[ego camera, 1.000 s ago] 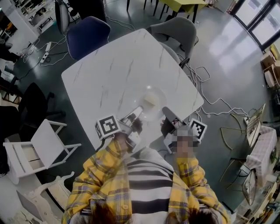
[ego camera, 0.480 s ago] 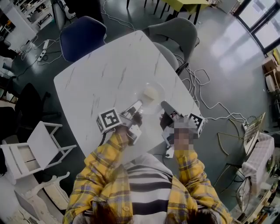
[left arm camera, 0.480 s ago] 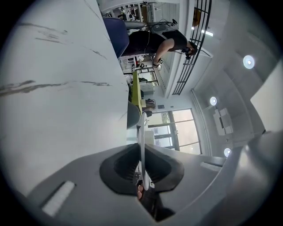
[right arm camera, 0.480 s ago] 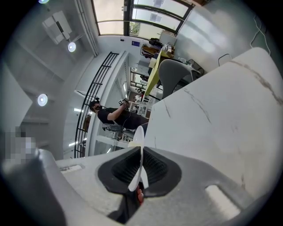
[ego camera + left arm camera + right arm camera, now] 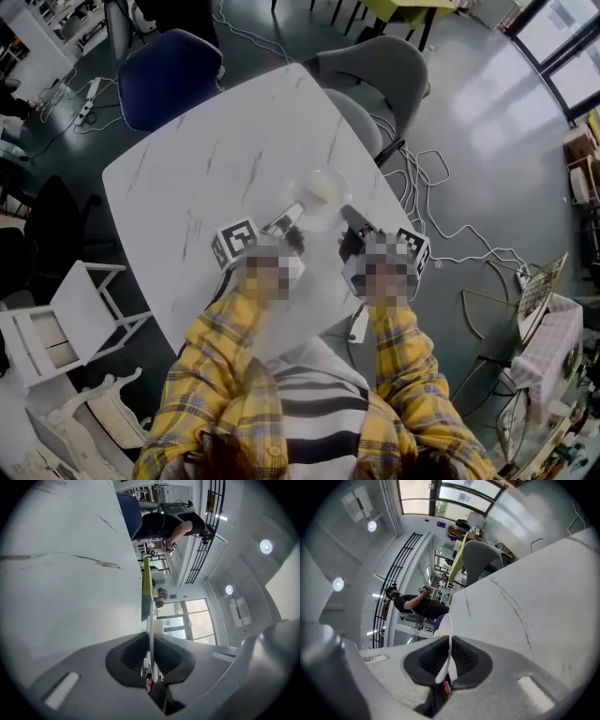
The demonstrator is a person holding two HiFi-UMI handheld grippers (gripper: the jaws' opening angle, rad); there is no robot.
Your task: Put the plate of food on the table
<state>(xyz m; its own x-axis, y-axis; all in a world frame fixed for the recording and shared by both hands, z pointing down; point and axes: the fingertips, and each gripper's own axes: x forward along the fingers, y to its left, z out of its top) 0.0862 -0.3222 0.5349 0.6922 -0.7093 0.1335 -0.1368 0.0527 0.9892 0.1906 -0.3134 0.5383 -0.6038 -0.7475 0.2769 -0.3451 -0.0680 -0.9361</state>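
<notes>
A clear plate (image 5: 320, 199) with a pale lump of food (image 5: 318, 190) is over the near right part of the white marble table (image 5: 206, 159). My left gripper (image 5: 292, 218) is shut on its near left rim, my right gripper (image 5: 349, 217) on its near right rim. In the left gripper view the plate rim (image 5: 150, 625) runs edge-on between the jaws of the left gripper (image 5: 151, 663), close beside the tabletop (image 5: 61, 573). The right gripper view shows the rim (image 5: 449, 632) pinched in the right gripper (image 5: 449, 662). Whether the plate touches the table cannot be told.
A blue chair (image 5: 169, 75) and a grey chair (image 5: 375, 66) stand at the table's far sides. A white chair (image 5: 84, 314) is at the left. Cables (image 5: 450, 239) lie on the floor to the right. A person in black (image 5: 412, 604) sits in the background.
Both grippers and the plate have shifted a little farther in over the table. Both stay shut on the rim.
</notes>
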